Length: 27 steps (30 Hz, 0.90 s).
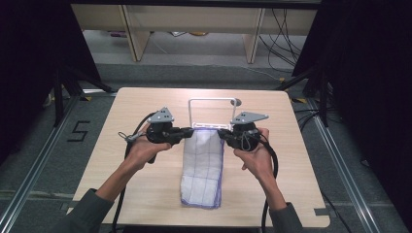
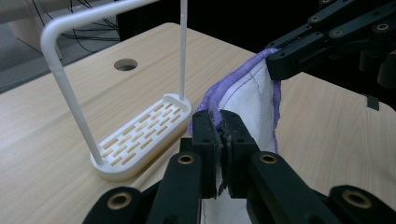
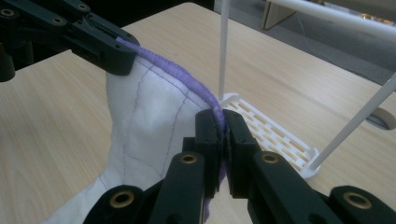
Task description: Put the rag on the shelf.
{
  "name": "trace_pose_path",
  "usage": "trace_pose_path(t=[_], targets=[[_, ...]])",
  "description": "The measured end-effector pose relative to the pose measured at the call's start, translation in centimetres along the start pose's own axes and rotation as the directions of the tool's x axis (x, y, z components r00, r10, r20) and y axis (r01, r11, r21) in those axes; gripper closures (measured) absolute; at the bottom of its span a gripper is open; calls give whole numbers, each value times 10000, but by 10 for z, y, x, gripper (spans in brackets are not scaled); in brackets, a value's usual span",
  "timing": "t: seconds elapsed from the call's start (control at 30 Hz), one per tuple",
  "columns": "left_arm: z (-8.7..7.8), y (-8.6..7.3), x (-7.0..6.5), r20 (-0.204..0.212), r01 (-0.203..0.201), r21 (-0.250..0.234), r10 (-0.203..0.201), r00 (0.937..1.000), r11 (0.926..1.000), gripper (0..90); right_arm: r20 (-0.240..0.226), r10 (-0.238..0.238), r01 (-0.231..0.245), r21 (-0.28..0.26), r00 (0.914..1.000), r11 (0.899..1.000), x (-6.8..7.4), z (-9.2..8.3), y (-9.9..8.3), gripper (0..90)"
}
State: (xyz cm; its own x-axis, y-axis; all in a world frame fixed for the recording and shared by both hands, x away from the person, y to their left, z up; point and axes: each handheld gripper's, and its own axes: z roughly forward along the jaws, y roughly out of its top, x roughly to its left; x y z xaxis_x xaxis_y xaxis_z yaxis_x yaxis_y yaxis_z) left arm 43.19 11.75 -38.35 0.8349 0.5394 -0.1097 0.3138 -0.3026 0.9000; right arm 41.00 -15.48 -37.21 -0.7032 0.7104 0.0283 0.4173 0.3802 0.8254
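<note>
The only writing I can read is a black "5" (image 1: 78,131) marked on the grey floor (image 1: 43,160) to the left of the table; I find no brand or label on the cloth, the rack or my tools.

My left gripper (image 1: 187,131) has its jaws pressed together on the near-left corner of the white cloth (image 1: 203,165), right on its purple hem (image 2: 212,100). My right gripper (image 1: 222,133) is clamped the same way on the opposite corner, the hem caught between its jaws. That held edge is lifted off the wood and stretched between the two tools, while the rest of the cloth, folded into a long strip with thin grid lines, trails back toward me and lies flat on the table (image 1: 145,194).

Just beyond the lifted edge stands a white wire rack (image 1: 212,112): a slotted oval base (image 2: 142,140) with a tall hoop rising from its ends.

The tabletop is pale wood grain with rounded corners and a round cable hole (image 2: 125,64) near the rack. Past it I see grey flooring, light wooden furniture legs (image 1: 138,36), loose black cables (image 1: 284,43) at the far right, and dark curtains (image 1: 29,63) on both sides.
</note>
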Motion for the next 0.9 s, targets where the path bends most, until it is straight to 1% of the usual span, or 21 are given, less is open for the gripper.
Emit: trace_pose_path(t=[0.07, 0.1, 0.13, 0.2, 0.23, 0.27, 0.33, 0.37, 0.43, 0.47, 0.5, 0.53, 0.57, 0.6, 0.63, 0.67, 0.73, 0.77, 0.8, 0.83, 0.9], targets=[[-4, 7, -2, -27, -89, 17, 89, 10000, 10000, 847, -14, -81, 81, -127, 10000, 9999, 0, -6, 3, 860], [-5, 11, -4, 4, -133, -20, 133, 9999, 9999, 847, 64, 8, -7, -202, 10000, 9998, 1, -7, 4, 860], [-6, 13, -5, 41, -113, -34, 113, 9999, 9999, 847, 92, -19, 21, -271, 10000, 9996, 1, -9, 6, 860], [-7, 18, -8, 45, -211, -21, 211, 9998, 9998, 848, 120, -76, 79, -228, 9999, 9997, 0, -13, 10, 860], [-7, 20, -8, 86, -254, -63, 254, 9996, 9997, 848, 205, -247, 252, -265, 9995, 9993, 0, -14, 12, 860], [-8, 23, -9, 0, -303, -20, 303, 9995, 9995, 848, 181, -159, 164, -235, 9997, 9996, 0, -16, 14, 860], [-9, 28, -10, 28, -299, -43, 299, 9995, 9995, 848, 223, -272, 279, -328, 9994, 9991, -1, -19, 17, 860], [-11, 31, -10, 3, -283, -49, 283, 9996, 9996, 849, 235, -186, 195, -371, 9995, 9991, 0, -21, 20, 860], [-13, 36, -10, 35, -286, -157, 286, 9996, 9995, 849, 298, -302, 318, -546, 9991, 9980, -2, -25, 23, 860], [-14, 39, -9, 19, -348, -170, 349, 9994, 9992, 849, 266, -475, 491, -622, 9985, 9969, -3, -26, 26, 860], [-17, 43, -10, -66, -388, -191, 387, 9992, 9991, 848, 265, -219, 235, -630, 9994, 9977, -2, -29, 28, 860], [-18, 46, -11, -95, -417, -245, 414, 9991, 9988, 848, 311, -266, 289, -770, 9992, 9966, -3, -31, 31, 860], [-20, 50, -11, -94, -444, -307, 442, 9990, 9985, 849, 345, -345, 369, -727, 9988, 9967, -4, -33, 33, 860], [-21, 53, -12, -85, -471, -354, 469, 9989, 9983, 848, 439, -418, 456, -901, 9982, 9949, -3, -35, 36, 860], [-23, 56, -13, -114, -527, -349, 524, 9986, 9980, 849, 462, -567, 607, -917, 9973, 9939, -4, -37, 40, 860], [-24, 59, -13, -145, -582, -390, 576, 9982, 9975, 849, 510, -602, 649, -945, 9969, 9934, -4, -39, 42, 860], [-26, 65, -13, -182, -602, -424, 595, 9981, 9973, 849, 542, -415, 470, -1043, 9977, 9934, -3, -42, 47, 860], [-26, 68, -13, -213, -592, -442, 583, 9981, 9973, 849, 529, -406, 459, -1028, 9978, 9936, -3, -44, 50, 860], [-27, 71, -13, -247, -594, -457, 584, 9980, 9972, 849, 615, -678, 743, -1106, 9958, 9911, -6, -46, 53, 860], [-28, 74, -13, -271, -587, -449, 576, 9980, 9973, 849, 591, -543, 609, -1160, 9968, 9914, -6, -47, 56, 860], [-28, 81, -11, -402, -582, -476, 564, 9976, 9972, 849, 648, -644, 721, -1246, 9958, 9896, -9, -49, 62, 860]])
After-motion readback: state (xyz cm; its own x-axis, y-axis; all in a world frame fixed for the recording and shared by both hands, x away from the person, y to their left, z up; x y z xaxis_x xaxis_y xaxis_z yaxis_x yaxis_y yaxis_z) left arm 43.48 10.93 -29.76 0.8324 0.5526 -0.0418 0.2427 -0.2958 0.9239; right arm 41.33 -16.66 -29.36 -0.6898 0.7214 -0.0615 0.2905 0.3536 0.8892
